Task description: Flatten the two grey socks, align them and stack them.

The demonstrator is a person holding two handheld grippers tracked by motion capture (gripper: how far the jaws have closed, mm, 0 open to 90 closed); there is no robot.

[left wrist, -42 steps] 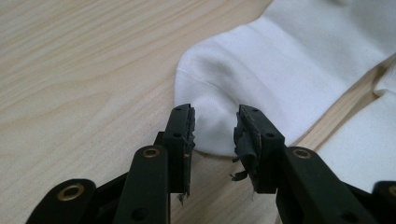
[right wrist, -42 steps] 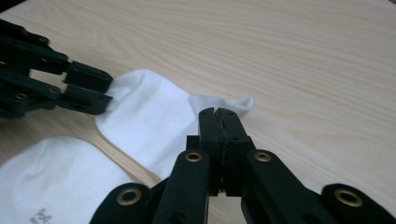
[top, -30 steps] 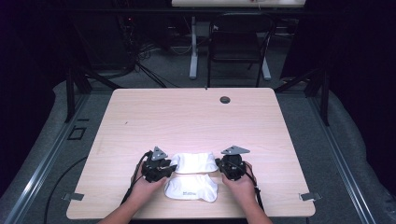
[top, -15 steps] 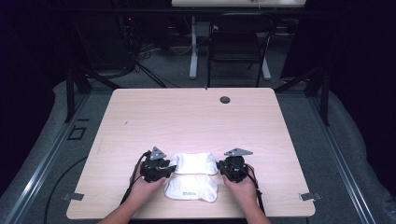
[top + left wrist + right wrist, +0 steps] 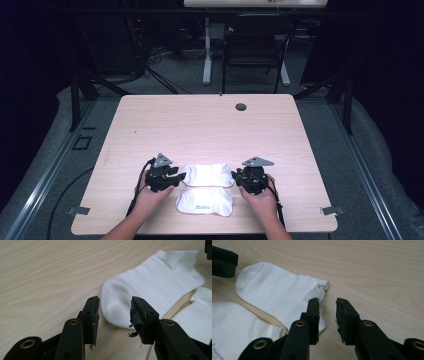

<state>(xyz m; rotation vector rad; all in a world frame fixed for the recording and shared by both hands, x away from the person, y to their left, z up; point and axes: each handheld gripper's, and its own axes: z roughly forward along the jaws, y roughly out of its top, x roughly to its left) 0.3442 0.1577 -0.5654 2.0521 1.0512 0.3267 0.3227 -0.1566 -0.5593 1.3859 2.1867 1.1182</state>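
Socks: far sock (image 5: 207,175) lies between left gripper (image 5: 176,178) and right gripper (image 5: 237,176), near sock (image 5: 205,201) beside it. Both grippers' jaws, just opening, grip nothing. Right gripper view shows print on the near sock (image 5: 215,350).

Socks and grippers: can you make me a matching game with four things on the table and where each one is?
Things:
1. far sock
2. near sock
3. left gripper
4. round hole in the table

Places or states:
A. by the far edge of the tabletop
B. lying between the two grippers
C. closest to the person, with small print on it
D. jaws open at the rounded toe end of a sock

Pairs: 1-B, 2-C, 3-D, 4-A
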